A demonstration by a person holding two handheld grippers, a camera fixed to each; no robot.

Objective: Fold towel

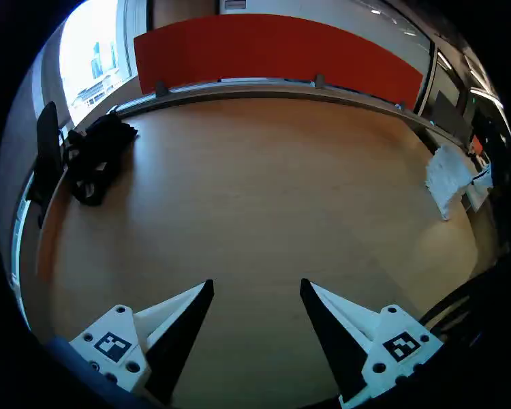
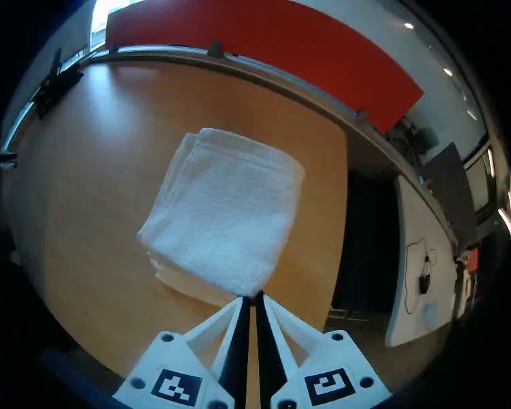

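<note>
At the near corner of the towel (image 2: 225, 208), the right gripper (image 2: 251, 298) has its two fingers pressed almost together, with only a sliver of wood showing between them; the tips touch the cloth's edge, but I cannot tell whether any cloth is nipped between them. The towel lies flat on the wooden table (image 2: 85, 177), straight ahead of this gripper, between it and the red screen (image 2: 276, 41) that stands along the far edge; it is turned corner-on, so one corner points at the fingers and the opposite one at the red screen. It looks close to square, and I judge its slightly longer run to lead away from the tips toward the red screen.

The left gripper (image 1: 255, 285) is spread wide over bare wood and grasps nothing; from it the towel (image 1: 450, 177) shows far off to the right, below the right end of the red screen (image 1: 276, 51); so the right gripper is plainly the nearer, and any further fold would likely start from its corner.

By count: one towel, white, already doubled into a thick pad of several layers; two grippers; one red screen; one heap of black gear (image 1: 95, 153) at the left end of the red screen; one white table (image 2: 419, 273) beyond its right end.
</note>
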